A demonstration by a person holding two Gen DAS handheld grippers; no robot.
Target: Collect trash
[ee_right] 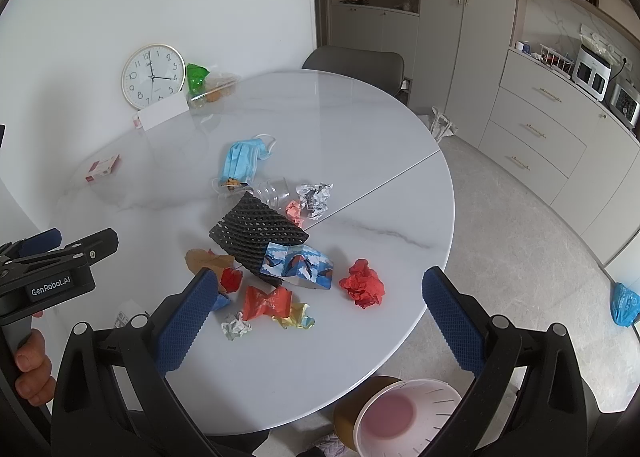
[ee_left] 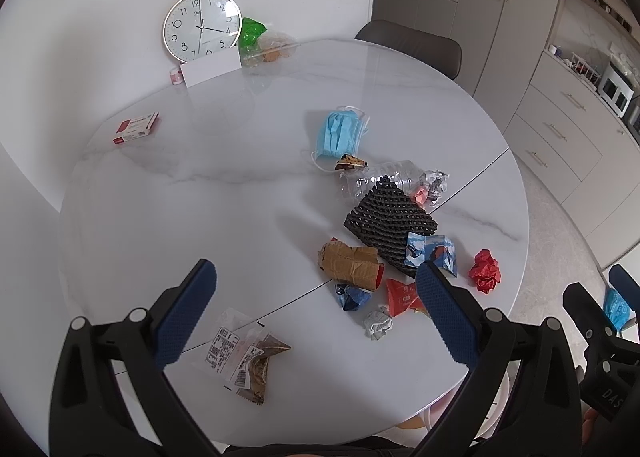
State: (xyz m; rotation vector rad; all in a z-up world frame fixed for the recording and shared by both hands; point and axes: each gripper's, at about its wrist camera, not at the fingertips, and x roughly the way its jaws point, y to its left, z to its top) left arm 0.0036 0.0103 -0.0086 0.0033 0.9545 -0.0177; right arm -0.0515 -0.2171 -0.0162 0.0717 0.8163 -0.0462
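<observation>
Trash lies scattered on a round white marble table: a blue face mask, a black foam net, a crushed clear bottle, a brown cardboard tube, a red paper ball, a blue patterned box, a red wrapper and a snack packet. My left gripper hovers open above the near table edge, holding nothing. My right gripper is open too, empty, above the small wrappers.
A white bin with a pink bottom stands on the floor under the table's near edge. A clock, a white card, a green bag and a red-white box sit at the back. A grey chair and cabinets stand beyond.
</observation>
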